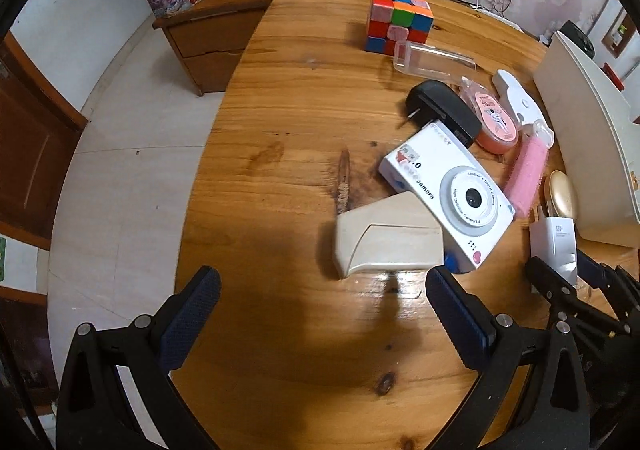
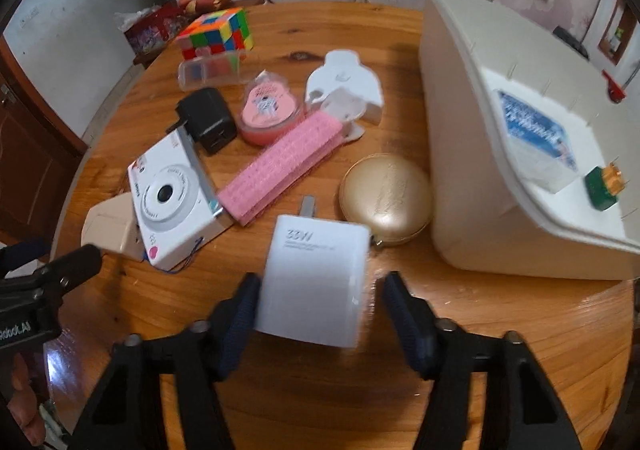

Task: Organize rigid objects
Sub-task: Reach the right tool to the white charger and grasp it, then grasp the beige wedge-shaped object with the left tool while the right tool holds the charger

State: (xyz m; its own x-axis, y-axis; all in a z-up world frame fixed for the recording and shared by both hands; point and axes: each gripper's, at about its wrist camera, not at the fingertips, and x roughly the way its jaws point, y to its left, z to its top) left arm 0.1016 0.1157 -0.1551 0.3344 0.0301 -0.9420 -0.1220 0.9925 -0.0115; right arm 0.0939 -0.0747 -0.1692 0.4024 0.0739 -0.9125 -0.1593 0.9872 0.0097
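While the white charger (image 2: 316,282) lies low in the frame's centre on the table (image 2: 500,330), the right gripper (image 2: 320,314) brackets it; left pad touches, right pad stands clear, so no grip yet. The left gripper (image 1: 324,314) hangs wide, empty. The white bin (image 2: 500,170), upper right, likely receives it.

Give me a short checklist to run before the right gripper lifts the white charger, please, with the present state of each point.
1. White charger sits between the right gripper fingers: ok.
2. Both pads press on it: not ok; a gap shows at the right finger.
3. Gold round case stands apart from the charger: ok.
4. White bin is open to receive things: ok.
5. Left gripper is open and holds nothing: ok.
6. Charger's prongs free: cannot tell.
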